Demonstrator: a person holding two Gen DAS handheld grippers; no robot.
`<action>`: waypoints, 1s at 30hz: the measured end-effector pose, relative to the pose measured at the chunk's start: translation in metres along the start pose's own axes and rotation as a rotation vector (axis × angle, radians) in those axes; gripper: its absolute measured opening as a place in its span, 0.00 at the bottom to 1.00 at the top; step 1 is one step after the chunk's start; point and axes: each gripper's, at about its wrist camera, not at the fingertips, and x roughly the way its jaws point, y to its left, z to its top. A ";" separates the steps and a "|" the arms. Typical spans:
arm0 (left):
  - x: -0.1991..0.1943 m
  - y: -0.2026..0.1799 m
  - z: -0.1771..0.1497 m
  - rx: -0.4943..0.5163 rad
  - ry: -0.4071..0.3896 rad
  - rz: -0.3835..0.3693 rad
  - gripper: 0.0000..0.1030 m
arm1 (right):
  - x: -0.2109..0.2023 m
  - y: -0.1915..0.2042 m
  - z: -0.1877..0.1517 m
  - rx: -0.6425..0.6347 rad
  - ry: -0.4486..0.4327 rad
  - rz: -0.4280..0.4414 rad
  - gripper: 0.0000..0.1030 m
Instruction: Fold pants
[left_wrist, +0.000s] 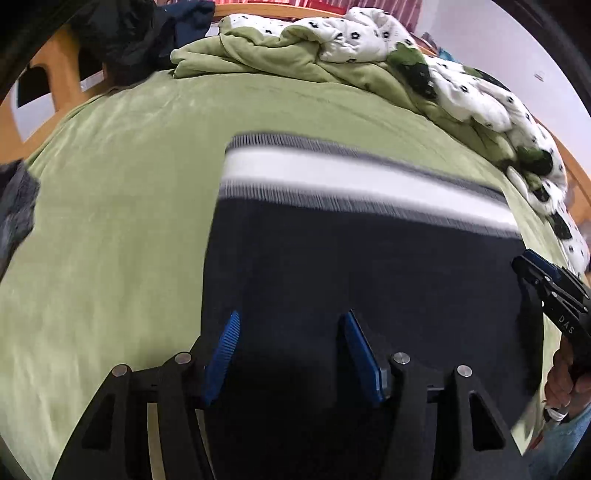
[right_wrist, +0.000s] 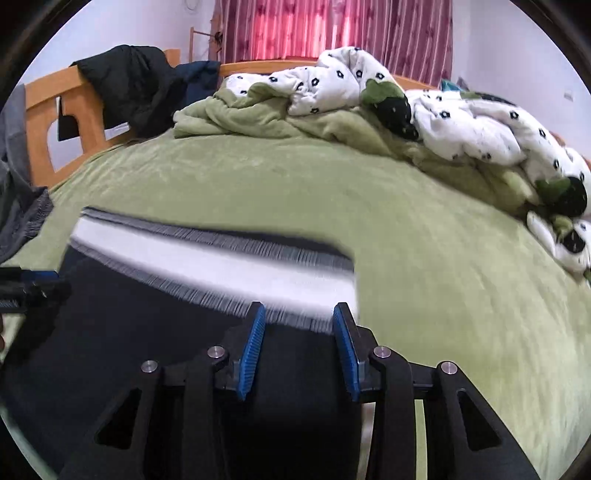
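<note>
Two grippers work over one pair of dark pants spread on the green bed cover.

In the left wrist view, the left gripper has its blue pads well apart, with the dark cloth between and under them — nothing is clamped. The striped waistband, white with grey edges, lies at the far end, so the pants point away from the camera, and the band itself runs from left to right, sloping down to the right. The right gripper shows at the right edge; from here I cannot tell how its jaws stand.

In the right wrist view, the right gripper is also spread open, its pads near the right end of the waistband. The cloth is blurred.

My judgement: one fold is in hand and the pants look already shortened. The next move calls for both tools to close on the near edge, then to carry it evenly toward the waistband.
</note>
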 end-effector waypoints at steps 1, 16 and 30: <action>-0.006 0.000 -0.010 -0.009 -0.001 0.007 0.55 | -0.011 0.005 -0.011 -0.012 0.023 0.017 0.36; -0.156 -0.014 -0.087 -0.104 -0.033 0.002 0.59 | -0.166 0.003 -0.122 0.143 0.038 -0.036 0.42; -0.240 -0.074 -0.084 0.012 -0.206 0.150 0.73 | -0.264 -0.005 -0.091 0.224 -0.037 -0.072 0.85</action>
